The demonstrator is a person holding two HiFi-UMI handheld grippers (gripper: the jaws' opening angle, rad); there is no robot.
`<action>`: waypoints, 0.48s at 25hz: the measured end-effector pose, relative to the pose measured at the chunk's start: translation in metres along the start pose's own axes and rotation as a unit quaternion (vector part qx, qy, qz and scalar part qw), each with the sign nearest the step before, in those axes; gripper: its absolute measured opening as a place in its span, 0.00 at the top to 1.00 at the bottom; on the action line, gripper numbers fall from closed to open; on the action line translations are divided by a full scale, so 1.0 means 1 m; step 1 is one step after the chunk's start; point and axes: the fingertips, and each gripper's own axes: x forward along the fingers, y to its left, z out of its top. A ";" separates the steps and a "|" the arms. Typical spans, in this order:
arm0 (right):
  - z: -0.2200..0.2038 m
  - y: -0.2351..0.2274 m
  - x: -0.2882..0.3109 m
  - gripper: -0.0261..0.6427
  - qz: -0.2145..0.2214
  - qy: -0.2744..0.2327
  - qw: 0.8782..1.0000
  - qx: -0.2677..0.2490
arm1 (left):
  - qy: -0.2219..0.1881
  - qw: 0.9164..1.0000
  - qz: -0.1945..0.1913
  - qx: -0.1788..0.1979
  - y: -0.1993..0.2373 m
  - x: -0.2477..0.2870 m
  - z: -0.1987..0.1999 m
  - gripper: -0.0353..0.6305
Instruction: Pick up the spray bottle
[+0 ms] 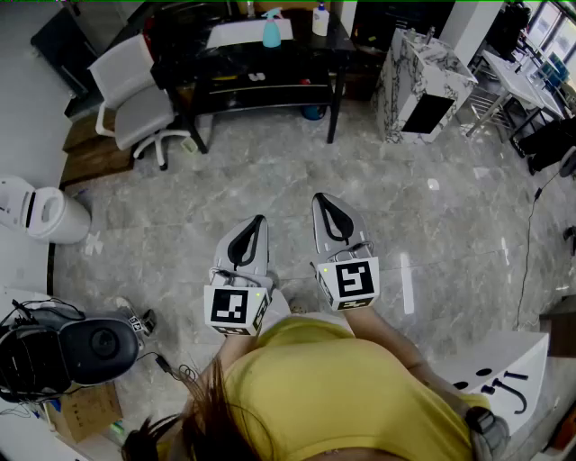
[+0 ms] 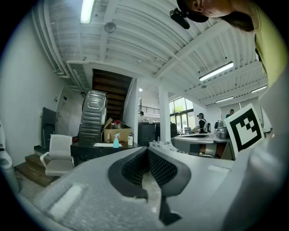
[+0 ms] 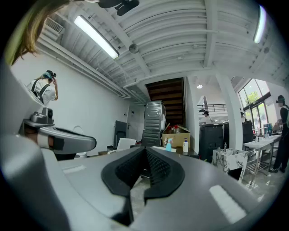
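standing back, you hold your left gripper (image 1: 256,221) and right gripper (image 1: 322,200) shut and empty, aimed at the spray bottle (image 1: 271,30), upright on the black desk (image 1: 301,56) well ahead, maybe nearer your right.

Spray btl (image 1: 271,30) on far desk (image 1: 315,52).

Spray bottle (image 1: 271,30) too small for detail; white bottle (image 1: 320,20) label unreadable; white bin (image 1: 54,214) cut by left edge.
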 end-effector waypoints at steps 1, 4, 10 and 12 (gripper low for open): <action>-0.001 -0.003 0.006 0.96 -0.002 -0.002 1.000 0.002 | 0.000 1.000 0.000 -0.002 0.004 0.006 -0.002 0.94; -0.004 -0.014 0.025 0.96 -0.004 -0.009 1.000 0.008 | -0.001 1.000 0.000 -0.005 0.016 0.026 -0.006 0.94; -0.020 -0.031 0.077 0.96 -0.006 0.004 1.000 0.003 | -0.006 1.000 -0.009 -0.011 0.052 0.081 -0.015 0.94; -0.026 -0.039 0.103 0.96 -0.010 0.008 1.000 0.000 | -0.007 1.000 -0.017 -0.012 0.068 0.106 -0.016 0.94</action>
